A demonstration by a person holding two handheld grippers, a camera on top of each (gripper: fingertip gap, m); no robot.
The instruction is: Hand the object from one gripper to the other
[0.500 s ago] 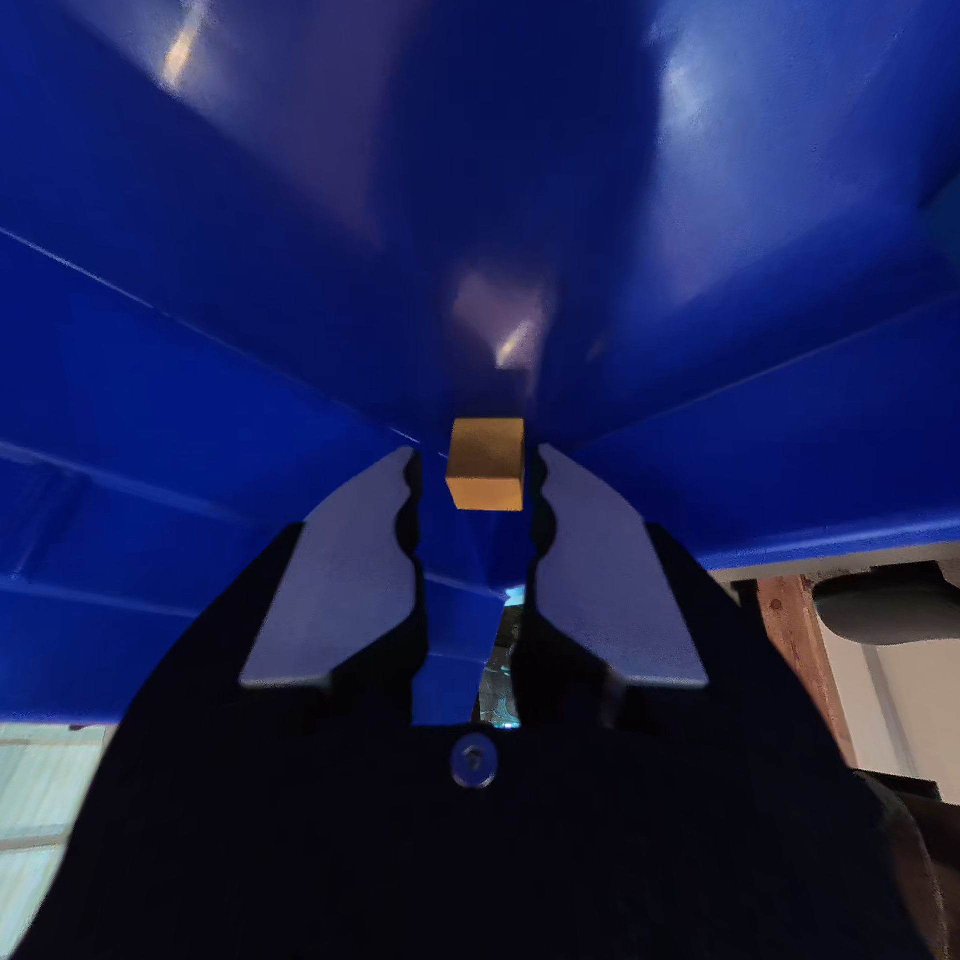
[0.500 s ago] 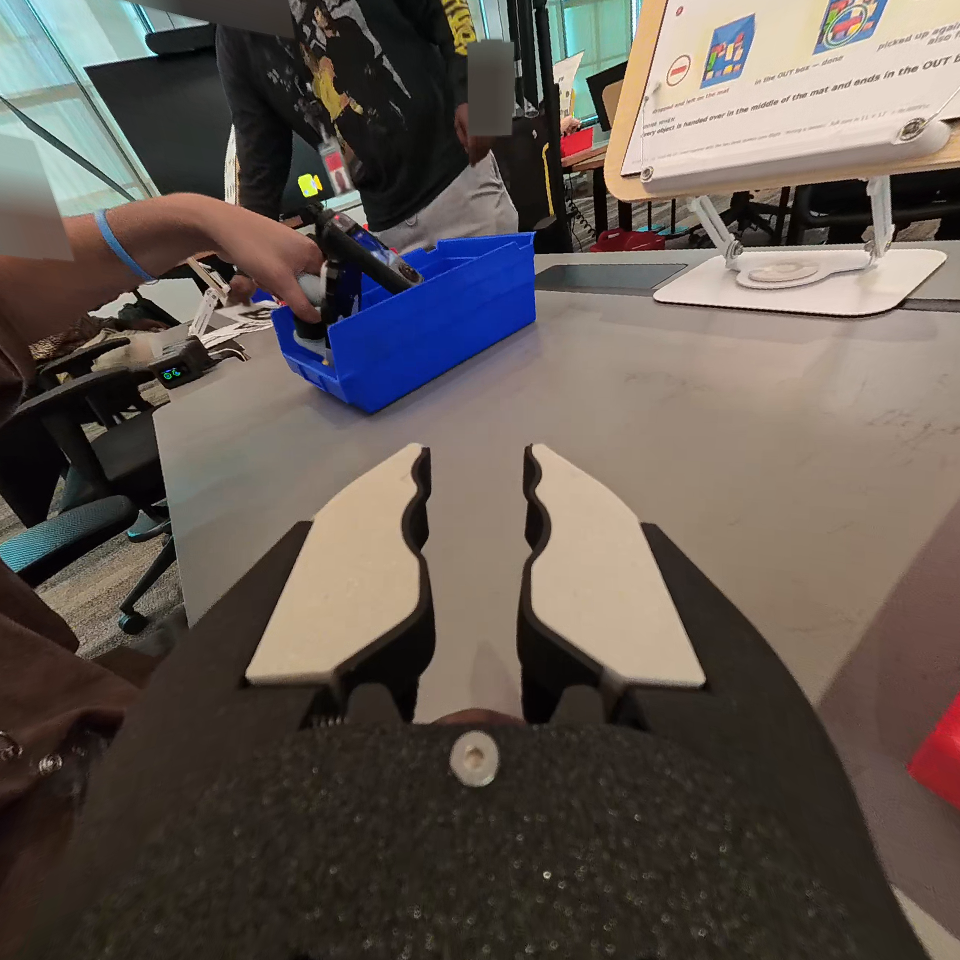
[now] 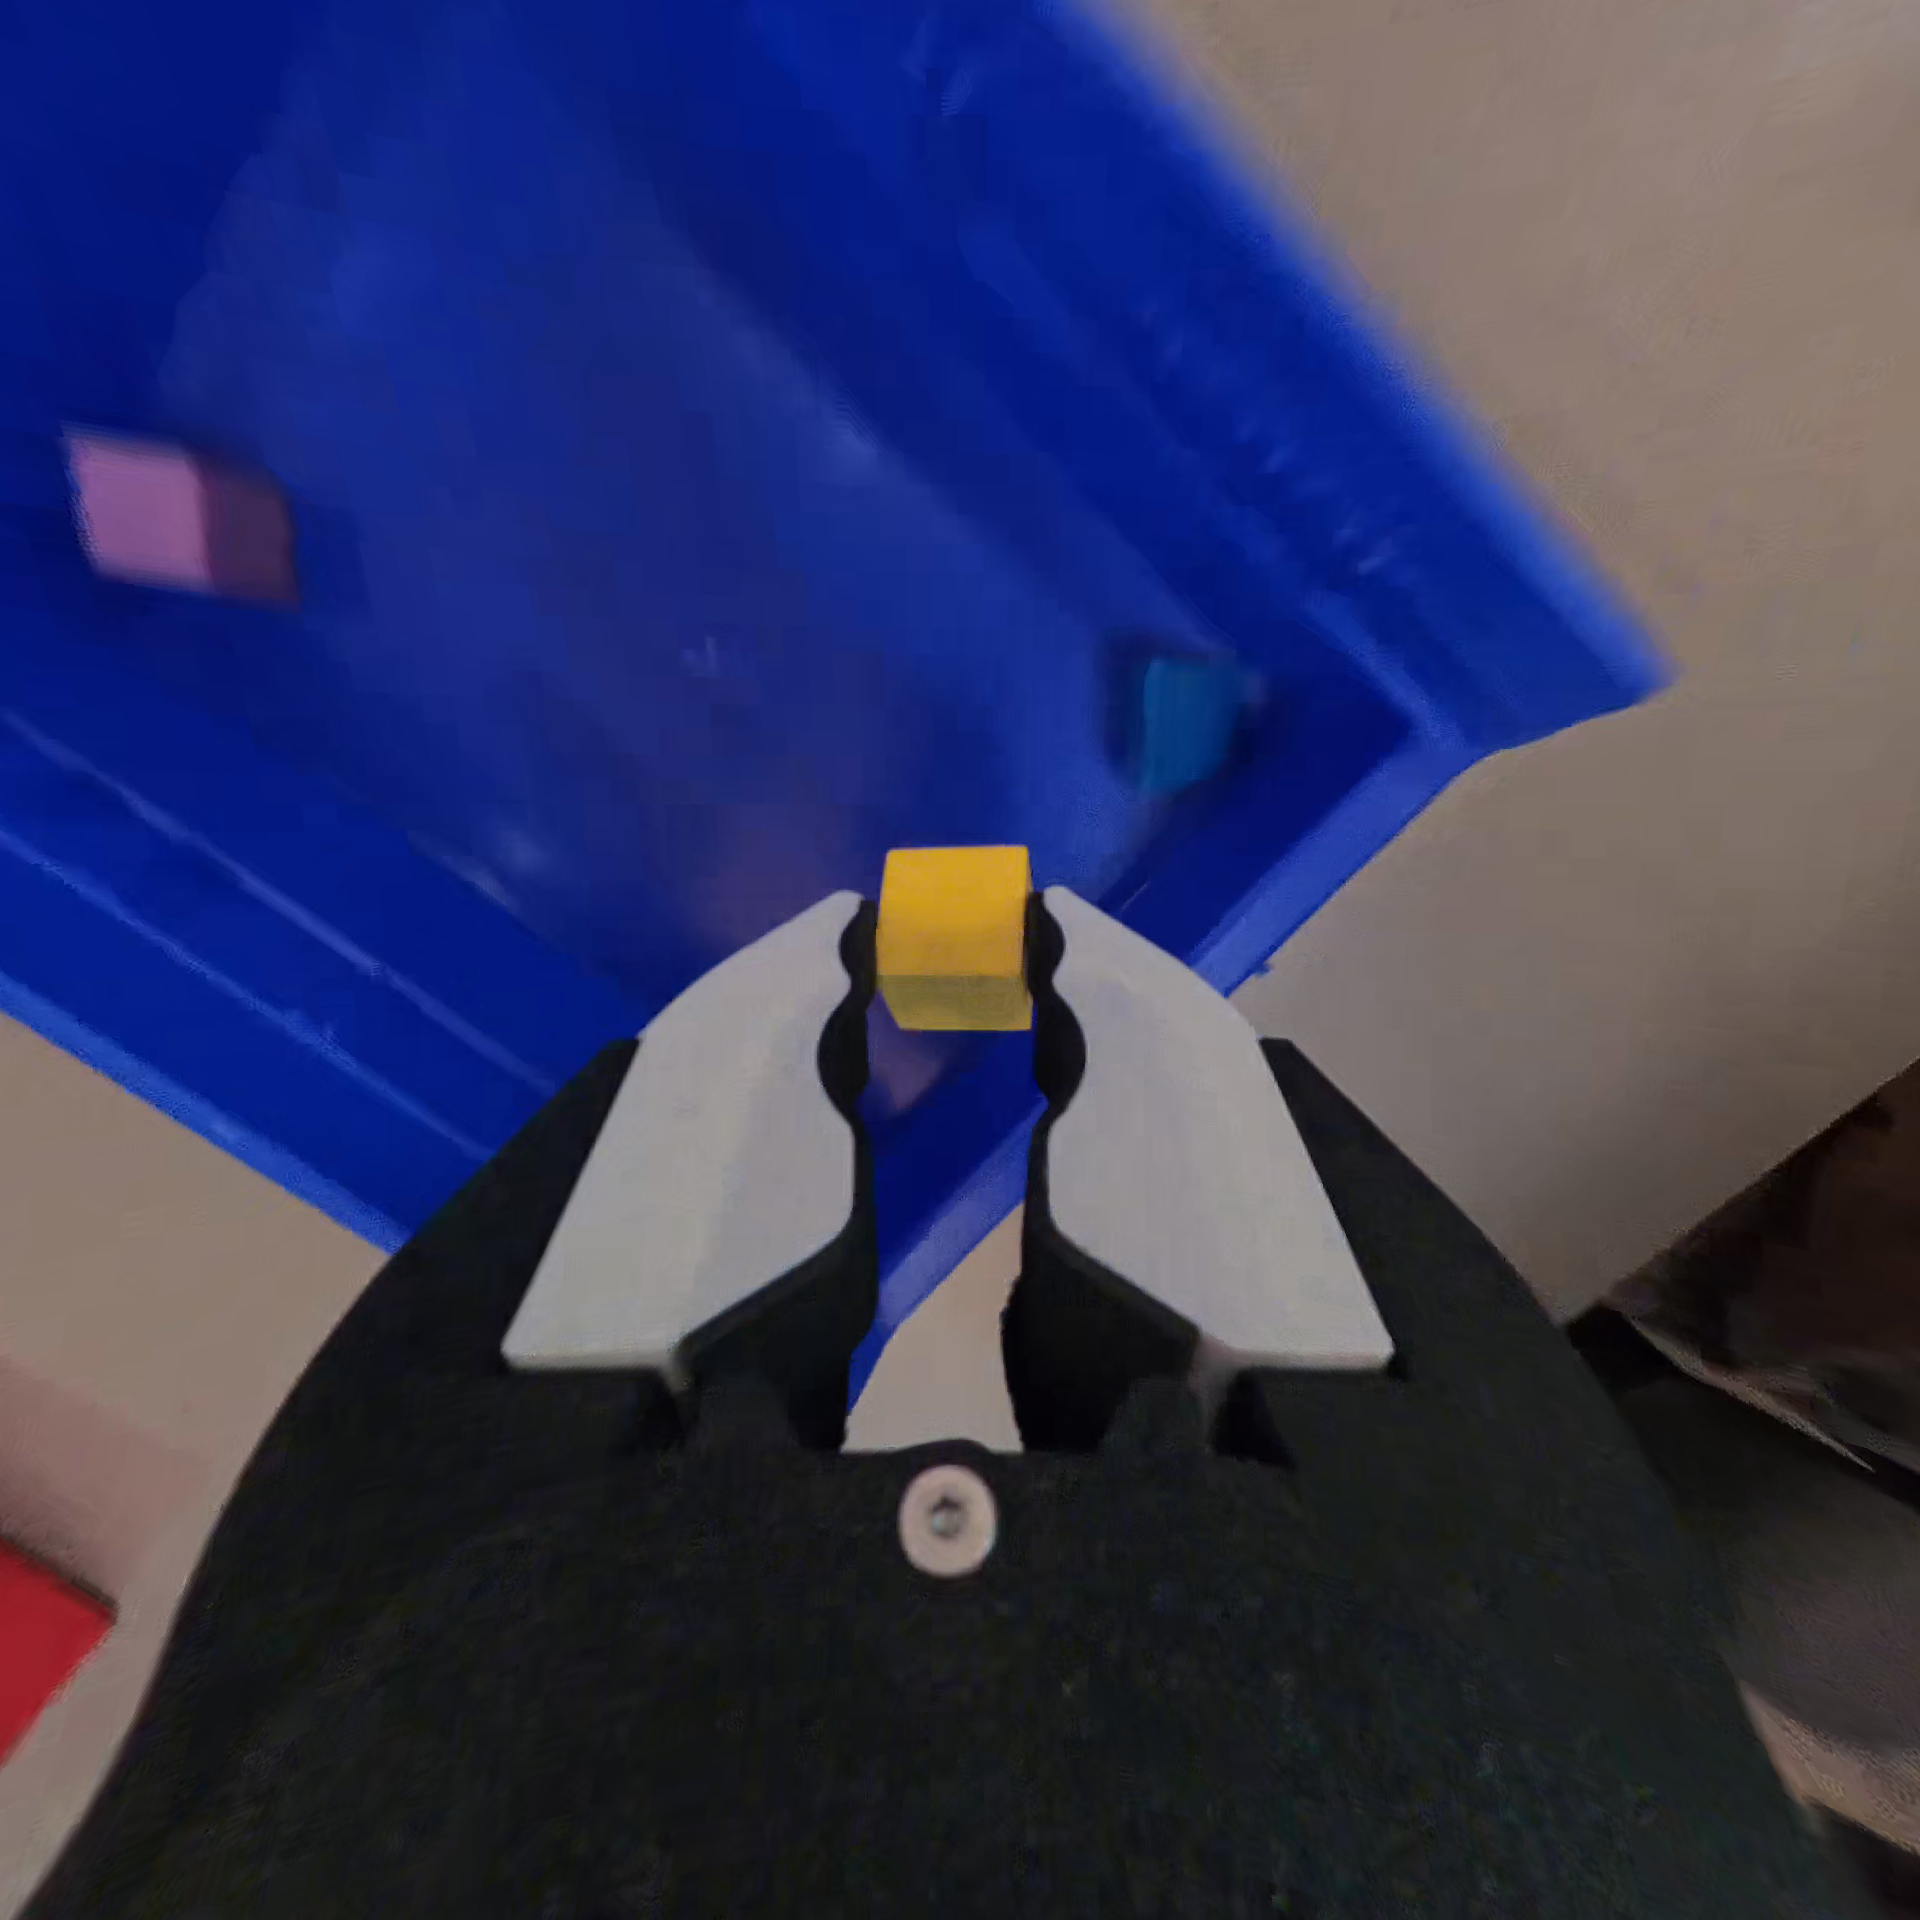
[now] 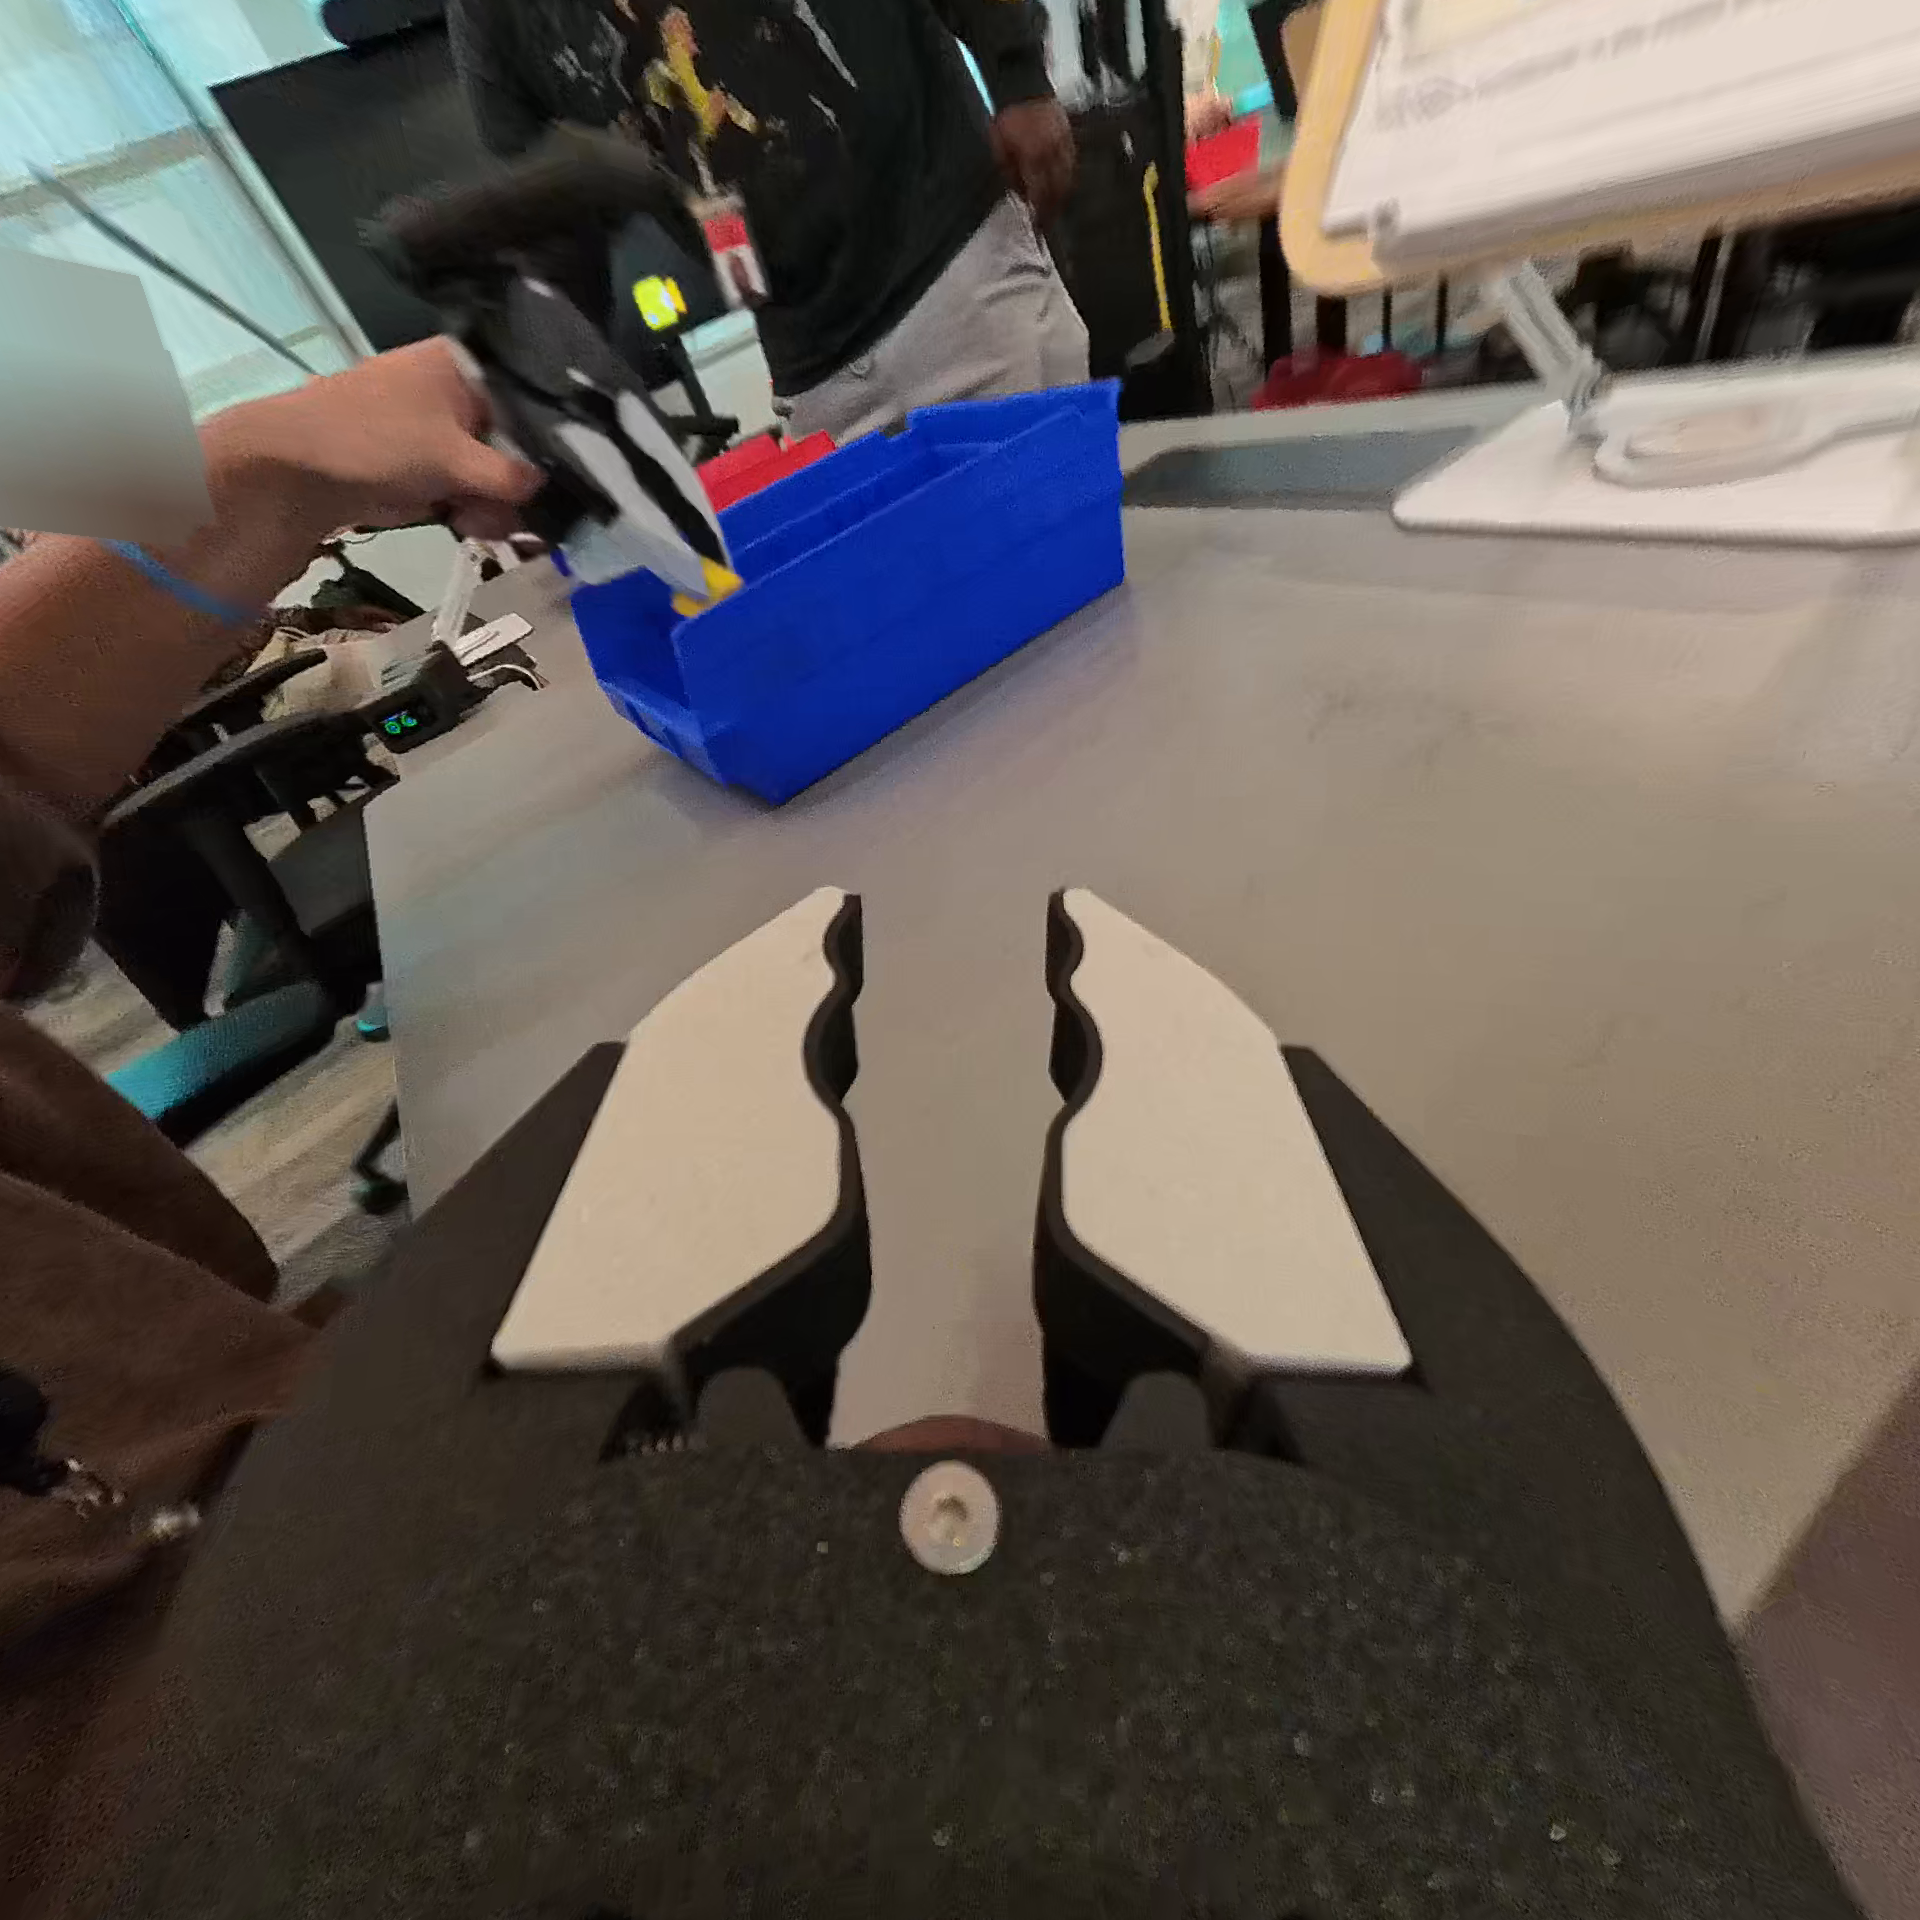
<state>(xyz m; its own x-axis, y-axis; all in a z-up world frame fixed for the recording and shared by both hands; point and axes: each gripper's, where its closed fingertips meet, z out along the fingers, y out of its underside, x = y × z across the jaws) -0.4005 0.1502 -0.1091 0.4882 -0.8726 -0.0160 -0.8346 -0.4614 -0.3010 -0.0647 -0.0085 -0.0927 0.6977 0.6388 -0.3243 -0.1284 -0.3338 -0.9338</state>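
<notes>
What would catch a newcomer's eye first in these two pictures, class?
First, the yellow cube pinched at the tips of the left hand-held gripper, lifted above the blue bin. Next, the bin itself, standing on the grey table, with a purple cube and a blue one lying inside. The right hand-held gripper hangs open and empty over the table.

Both wrist views on blue bin (image 3: 1351,540), blurred.
</notes>
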